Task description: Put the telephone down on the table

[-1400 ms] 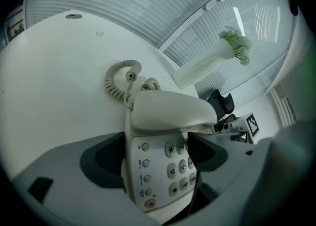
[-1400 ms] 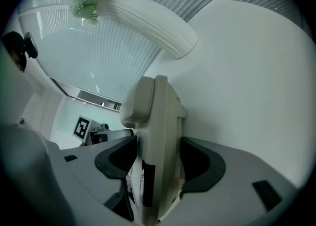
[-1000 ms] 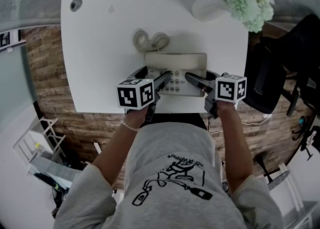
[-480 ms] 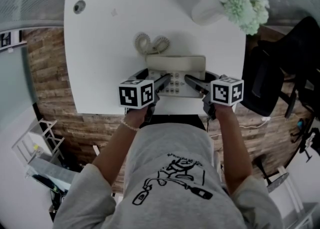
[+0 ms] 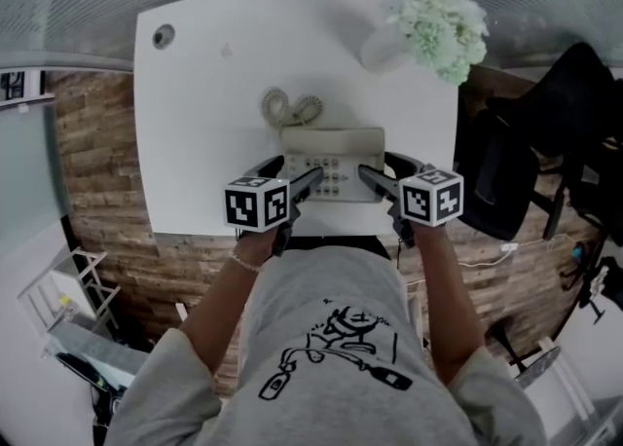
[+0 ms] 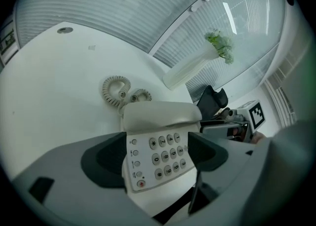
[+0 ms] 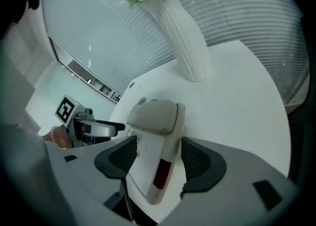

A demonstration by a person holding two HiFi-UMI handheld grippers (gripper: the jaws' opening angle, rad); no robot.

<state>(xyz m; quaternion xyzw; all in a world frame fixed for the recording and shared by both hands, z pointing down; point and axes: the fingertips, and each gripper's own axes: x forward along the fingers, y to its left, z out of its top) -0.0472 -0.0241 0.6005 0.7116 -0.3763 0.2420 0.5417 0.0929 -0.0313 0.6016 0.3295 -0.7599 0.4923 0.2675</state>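
Risk: beige keypad telephone (image 5: 336, 164), clamped by left gripper (image 5: 304, 177) and right gripper (image 5: 375, 173), hugs white table (image 5: 195, 93) near edge; uneven release could tip it off.

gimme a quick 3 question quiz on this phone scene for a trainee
1. True or false: the handset is lifted off the telephone.
2. What is between the jaws of both the left gripper and the right gripper? A) nothing B) the telephone C) a mug
3. Fill in: seen from the person, the vase of flowers stands at the far ____ corner of the table.

Key: 1 false, the handset rests on the base; 2 B; 3 right.
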